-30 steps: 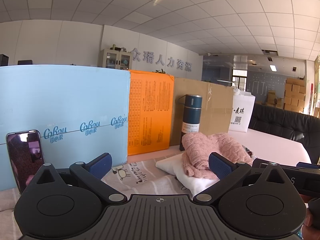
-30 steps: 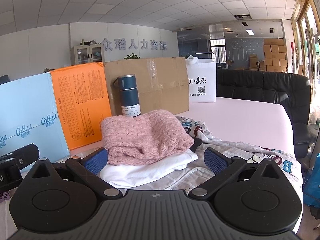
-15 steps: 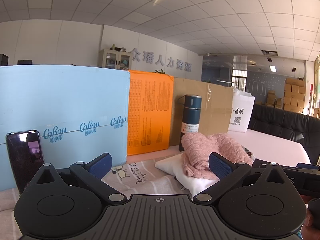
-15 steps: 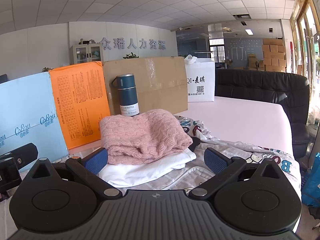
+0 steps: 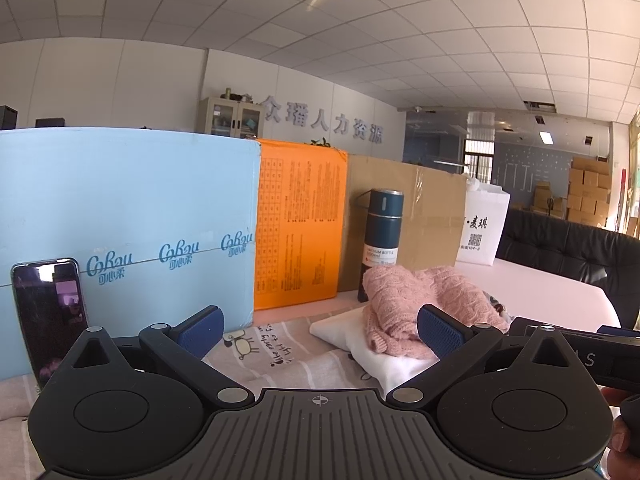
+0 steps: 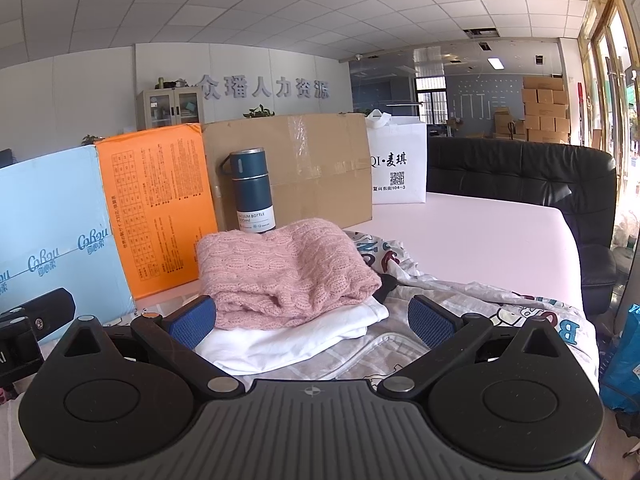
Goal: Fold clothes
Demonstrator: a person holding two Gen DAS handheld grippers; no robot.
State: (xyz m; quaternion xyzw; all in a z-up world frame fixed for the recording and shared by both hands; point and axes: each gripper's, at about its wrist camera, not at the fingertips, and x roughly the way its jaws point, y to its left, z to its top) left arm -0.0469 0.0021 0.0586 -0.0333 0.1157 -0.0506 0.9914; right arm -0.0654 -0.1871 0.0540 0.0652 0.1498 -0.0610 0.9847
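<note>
A folded pink knit sweater (image 6: 284, 268) lies on a folded white garment (image 6: 288, 340), on a printed cloth (image 6: 460, 300) spread over the pink table. The stack also shows in the left wrist view, the sweater (image 5: 416, 300) on the white garment (image 5: 360, 340). My right gripper (image 6: 312, 320) is open and empty, just in front of the stack. My left gripper (image 5: 320, 330) is open and empty, above the printed cloth (image 5: 272, 356), left of the stack. The right gripper's body (image 5: 580, 356) shows at the right of the left wrist view.
A blue bottle (image 6: 252, 192) stands behind the stack. Light blue (image 5: 128, 216), orange (image 5: 298, 224) and cardboard (image 6: 296, 168) boxes line the table's back. A phone (image 5: 50, 316) leans on the blue box. A white bag (image 6: 398, 166) and a black sofa (image 6: 520, 176) are at the right.
Both grippers stay open and almost still. The right view has shifted slightly, so the stack sits a little further left.
</note>
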